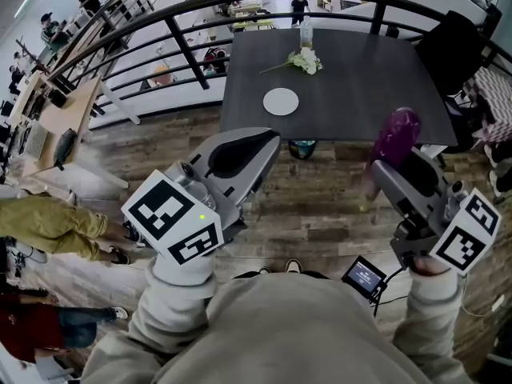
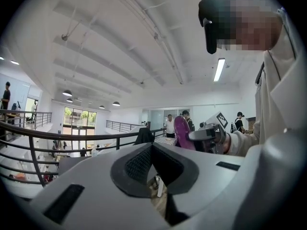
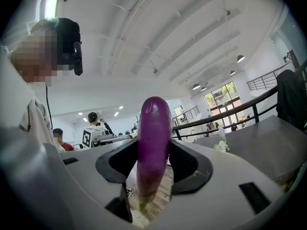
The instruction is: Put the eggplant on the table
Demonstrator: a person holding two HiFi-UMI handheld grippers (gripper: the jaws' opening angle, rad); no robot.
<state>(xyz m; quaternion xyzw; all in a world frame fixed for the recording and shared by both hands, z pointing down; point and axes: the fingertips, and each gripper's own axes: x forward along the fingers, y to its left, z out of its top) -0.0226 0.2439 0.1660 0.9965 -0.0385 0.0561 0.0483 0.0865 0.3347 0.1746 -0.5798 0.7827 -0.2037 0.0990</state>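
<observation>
Clamping the eggplant [image 1: 396, 134] upright between its pads, the right gripper [image 1: 390, 169] hangs over the wooden floor, short of the dark table [image 1: 360, 86]. Beside it the left gripper [image 1: 268, 144] is closed on nothing. To do this well, the person should probably carry the eggplant past the near edge and lay it on bare tabletop. It should lie clear of the white plate [image 1: 281, 101] and the flowers [image 1: 305, 61] beyond before the jaws open.

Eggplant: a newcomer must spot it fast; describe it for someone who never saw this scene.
Start at the dark table by the railing; before its near right corner, over the wooden floor, the right claw holds the eggplant upright. Unlike the white plate and flowers on the table, it is glossy purple.
</observation>
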